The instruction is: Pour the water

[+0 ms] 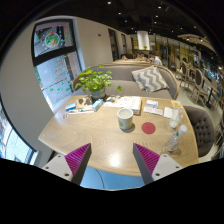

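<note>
My gripper [112,160] hangs open and empty above a wooden table [100,140]; a bottle [177,134] stands near its right edge, well apart from the grey mug [125,119] at centre, probably the pouring target.

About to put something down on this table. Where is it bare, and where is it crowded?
The gripper is open and holds nothing. Bare table lies just ahead of the fingers, short of the cup and the red coaster. The far side is crowded: plant, papers, and a bottle at the right edge.
</note>
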Action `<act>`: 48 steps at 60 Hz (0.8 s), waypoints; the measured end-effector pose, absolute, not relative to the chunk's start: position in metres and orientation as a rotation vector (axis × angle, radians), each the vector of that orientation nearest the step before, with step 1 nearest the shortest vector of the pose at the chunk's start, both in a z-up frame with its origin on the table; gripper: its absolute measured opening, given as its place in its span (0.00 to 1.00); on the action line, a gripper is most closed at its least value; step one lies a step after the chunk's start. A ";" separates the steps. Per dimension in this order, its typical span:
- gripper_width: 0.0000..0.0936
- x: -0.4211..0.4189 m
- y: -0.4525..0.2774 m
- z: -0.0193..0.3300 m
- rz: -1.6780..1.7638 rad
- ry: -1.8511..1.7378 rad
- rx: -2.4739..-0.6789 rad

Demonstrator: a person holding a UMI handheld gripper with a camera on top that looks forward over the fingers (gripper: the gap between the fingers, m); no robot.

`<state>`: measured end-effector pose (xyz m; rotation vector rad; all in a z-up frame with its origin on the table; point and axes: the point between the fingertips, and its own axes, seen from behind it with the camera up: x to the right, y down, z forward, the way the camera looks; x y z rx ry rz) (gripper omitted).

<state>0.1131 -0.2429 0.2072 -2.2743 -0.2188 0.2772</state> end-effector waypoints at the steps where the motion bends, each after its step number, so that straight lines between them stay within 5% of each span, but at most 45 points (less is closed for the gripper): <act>1: 0.91 0.122 -0.242 0.205 0.275 -0.220 -2.273; 28: 0.91 0.355 -0.212 0.102 0.128 -0.102 -2.261; 48: 0.90 0.387 -0.110 0.048 0.118 -0.052 -2.127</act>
